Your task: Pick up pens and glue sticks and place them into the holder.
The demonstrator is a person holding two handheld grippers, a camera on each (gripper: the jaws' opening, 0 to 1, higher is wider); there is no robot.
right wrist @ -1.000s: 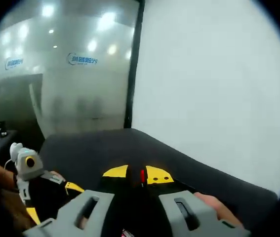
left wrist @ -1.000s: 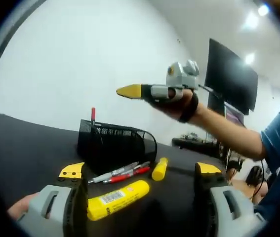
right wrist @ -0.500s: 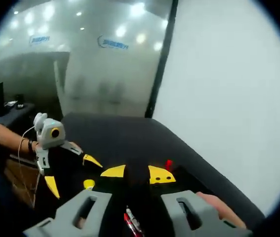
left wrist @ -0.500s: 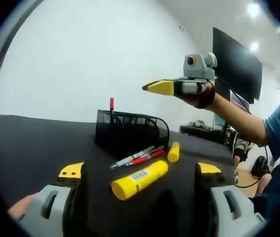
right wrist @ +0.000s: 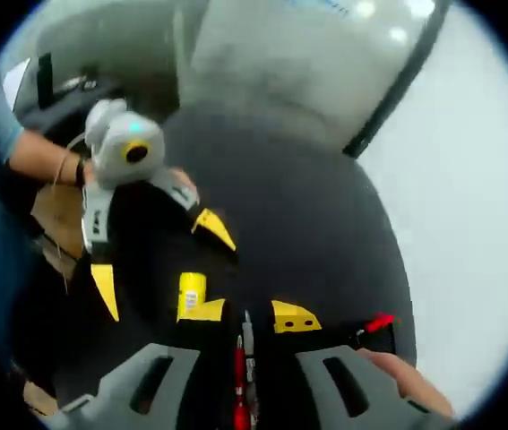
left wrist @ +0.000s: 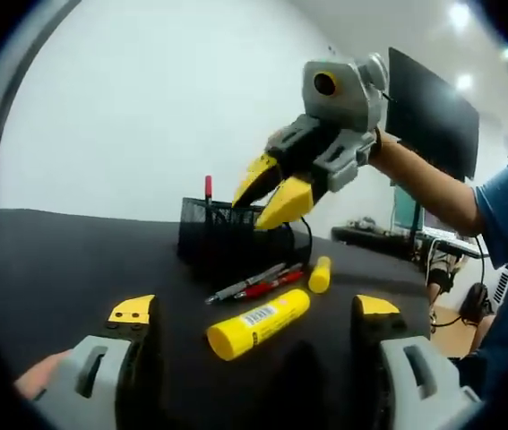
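- Holder (left wrist: 236, 244): black mesh, stands on the dark surface (left wrist: 47, 269); one red-capped pen (left wrist: 207, 186) stands upright in it, so one item counts as placed
- Left to do, judged from what lies on the surface: large glue stick (left wrist: 258, 322), small glue stick (left wrist: 320, 274), and a grey pen (left wrist: 243, 283) beside a red pen (left wrist: 266, 285), all lying just in front of the holder
- Left gripper (left wrist: 254, 313): fingers wide apart, nothing between them, low over the surface with the large glue stick lying ahead between the two tips
- Right gripper (left wrist: 271, 190), seen in the left gripper view: held above the holder, pointing down toward it; fingers (left wrist: 289, 199) apart a little, nothing held
- Right gripper view: its own tips (right wrist: 240, 312) stand slightly parted over the grey and red pens, which run up between them; not clamped as far as can be told
- Judgement: task early, one of five visible items in; the right gripper looks best set for a pen, the left for the large glue stick
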